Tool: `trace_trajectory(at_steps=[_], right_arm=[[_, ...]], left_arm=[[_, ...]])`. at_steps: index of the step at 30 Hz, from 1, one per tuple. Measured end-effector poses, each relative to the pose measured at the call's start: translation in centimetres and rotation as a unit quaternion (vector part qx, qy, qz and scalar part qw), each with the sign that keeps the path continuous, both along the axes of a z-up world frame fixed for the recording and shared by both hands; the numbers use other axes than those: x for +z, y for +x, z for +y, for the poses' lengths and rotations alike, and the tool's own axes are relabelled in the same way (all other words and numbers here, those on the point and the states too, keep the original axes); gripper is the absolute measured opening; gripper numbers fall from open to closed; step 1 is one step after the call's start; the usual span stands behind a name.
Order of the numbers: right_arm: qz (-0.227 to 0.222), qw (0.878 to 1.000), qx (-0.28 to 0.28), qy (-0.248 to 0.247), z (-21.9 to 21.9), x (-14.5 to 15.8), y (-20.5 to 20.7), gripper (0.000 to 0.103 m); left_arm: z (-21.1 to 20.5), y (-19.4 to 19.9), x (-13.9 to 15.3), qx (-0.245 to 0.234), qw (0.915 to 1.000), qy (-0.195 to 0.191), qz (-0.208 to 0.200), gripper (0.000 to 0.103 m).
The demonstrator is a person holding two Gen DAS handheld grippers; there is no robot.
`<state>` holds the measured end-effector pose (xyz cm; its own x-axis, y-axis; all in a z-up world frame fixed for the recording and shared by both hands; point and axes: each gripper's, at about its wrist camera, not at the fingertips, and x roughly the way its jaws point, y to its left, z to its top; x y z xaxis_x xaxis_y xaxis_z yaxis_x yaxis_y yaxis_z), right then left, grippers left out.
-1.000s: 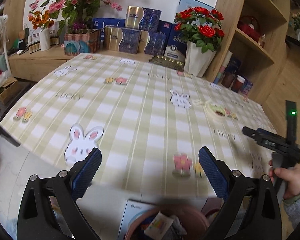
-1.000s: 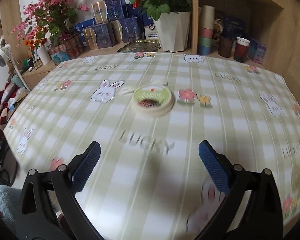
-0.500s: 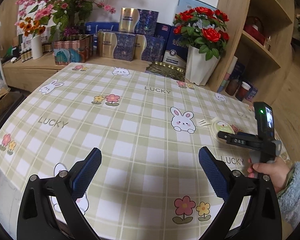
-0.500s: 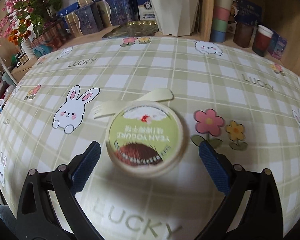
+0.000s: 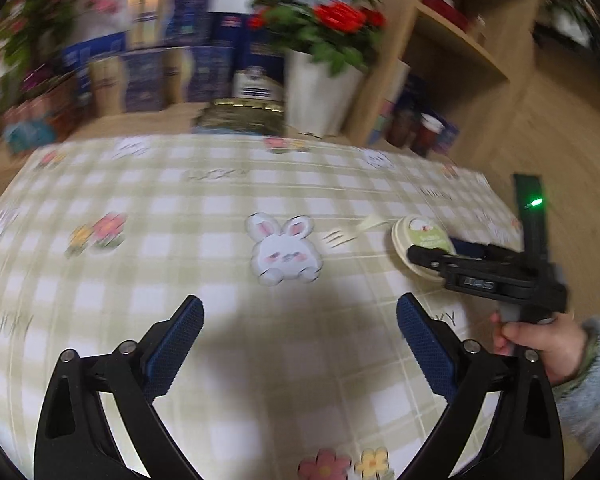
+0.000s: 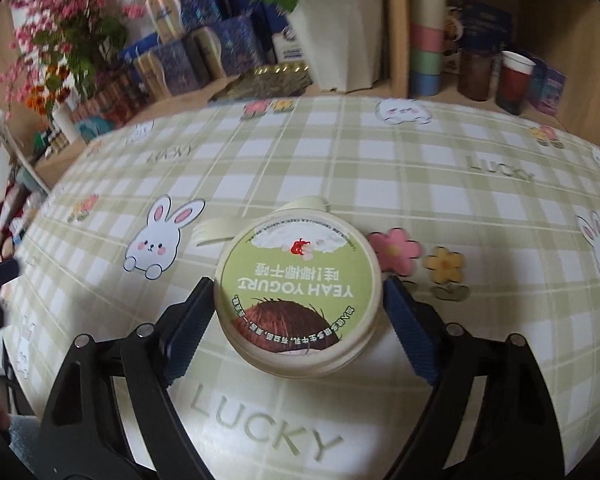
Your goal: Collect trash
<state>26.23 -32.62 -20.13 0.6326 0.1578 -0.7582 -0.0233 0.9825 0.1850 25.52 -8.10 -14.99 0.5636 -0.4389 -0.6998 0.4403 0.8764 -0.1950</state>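
Yogurt cup (image 6: 298, 294) upright on tablecloth (image 6: 440, 200), centred between closing, not yet touching jaws of right gripper (image 6: 296, 312) (nearer one); left gripper (image 5: 300, 344) wide, empty, well apart.

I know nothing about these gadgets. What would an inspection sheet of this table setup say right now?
Surface: table under a green checked cloth with rabbits, flowers and LUCKY.
Job's things: yogurt cup lid on; cream fork on the cloth behind it.
Clutter: nothing seen on the cloth.
Grippers: right gripper closing, cup between its jaws; left gripper open, empty, above the cloth.
Cables: nothing seen.
Surroundings: white pot of red roses, blue boxes, wooden shelves.
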Motion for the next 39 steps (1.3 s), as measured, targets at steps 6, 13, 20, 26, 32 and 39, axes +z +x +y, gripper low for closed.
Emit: trace_trajectory(at_steps=[6, 13, 20, 26, 32, 39], right_arm=[[-0.027, 0.999, -0.016, 0.023, -2.4, 1.9, -2.7, 0.084], [-0.039, 0.997, -0.041, 0.053, -4.9, 2.6, -5.2, 0.084], [-0.039, 0.995, -0.055, 0.067, -6.3, 2.3, -6.4, 0.084], [-0.043, 0.994, -0.062, 0.076, -6.6, 2.5, -7.0, 0.084], [-0.05, 0.992, -0.067, 0.095, -6.4, 3.0, -8.0, 0.084], [-0.06, 0.992, -0.056, 0.101, -4.6, 4.0, -10.2, 0.084]], left_arm=[[-6.8, 5.1, -2.1, -0.091, 0.9934, 0.071, -0.006, 0.063], [-11.1, 9.5, -5.1, -0.129, 0.9822, 0.136, 0.005, 0.034], [-13.2, 10.9, -6.7, -0.164, 0.974, 0.155, 0.018, 0.034], [-13.4, 11.1, -6.9, -0.167, 0.9746, 0.147, 0.025, 0.023], [-12.2, 9.6, -6.4, -0.178, 0.975, 0.125, 0.044, 0.021], [-8.6, 5.3, -4.2, -0.161, 0.9832, 0.068, 0.053, 0.021]])
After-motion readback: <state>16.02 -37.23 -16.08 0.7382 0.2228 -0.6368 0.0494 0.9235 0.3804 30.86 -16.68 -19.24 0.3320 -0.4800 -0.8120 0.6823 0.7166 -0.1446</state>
